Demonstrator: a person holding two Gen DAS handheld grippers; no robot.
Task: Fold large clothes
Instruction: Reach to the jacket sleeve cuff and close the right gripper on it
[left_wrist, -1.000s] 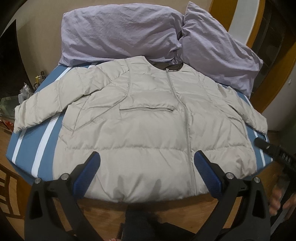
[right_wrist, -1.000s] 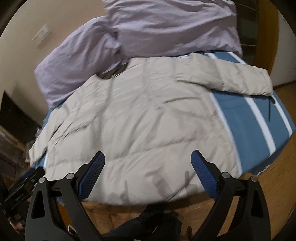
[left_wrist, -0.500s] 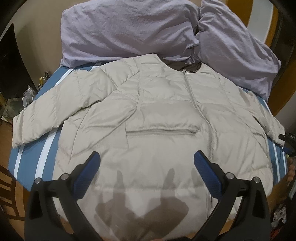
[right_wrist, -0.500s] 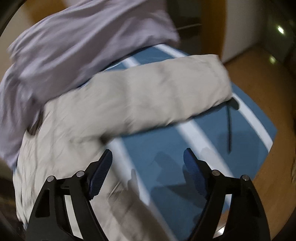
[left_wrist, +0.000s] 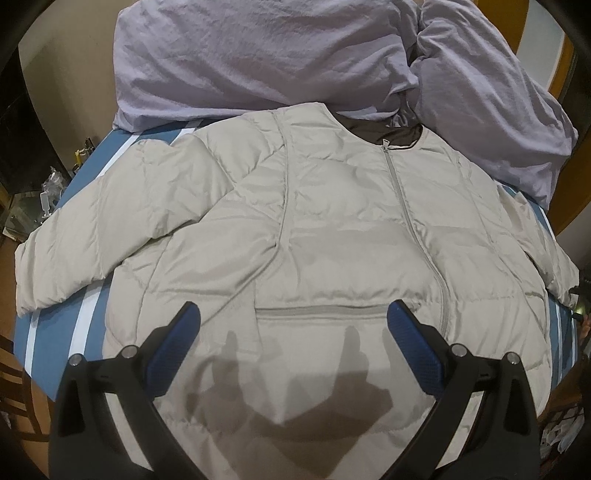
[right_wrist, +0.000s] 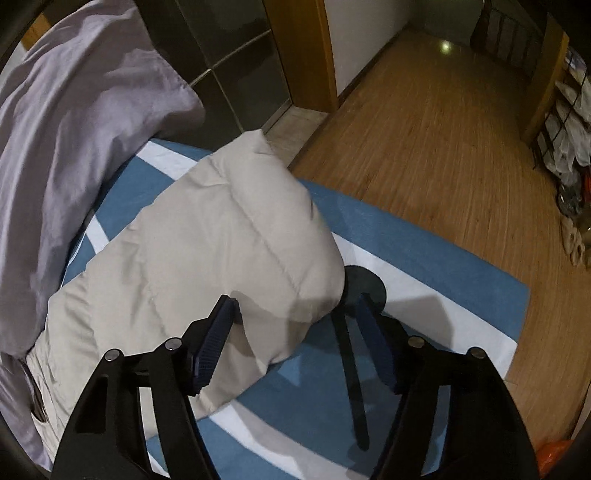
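Puffer jacket spread flat, right gripper closing over the sleeve cuff

Puffer jacket (left_wrist: 332, 229) lies face up and zipped on the blue striped bed cover (left_wrist: 51, 332), collar toward the far lilac pillows (left_wrist: 258, 55), both sleeves angled outward. The right gripper (right_wrist: 295, 332) points steeply down at the end of the right sleeve (right_wrist: 221, 240); its jaws are closing, with the cuff corner between them, the left pad at the fabric but not yet visibly pinching. That sleeve's long axis runs from the fingers up and left, back toward the body, so a fold would likely carry it that way. A dark strap (right_wrist: 351, 369) lies on the cover just right of the cuff. The left gripper (left_wrist: 291, 325) hovers over the chest pocket, fingers spread wide, holding nothing
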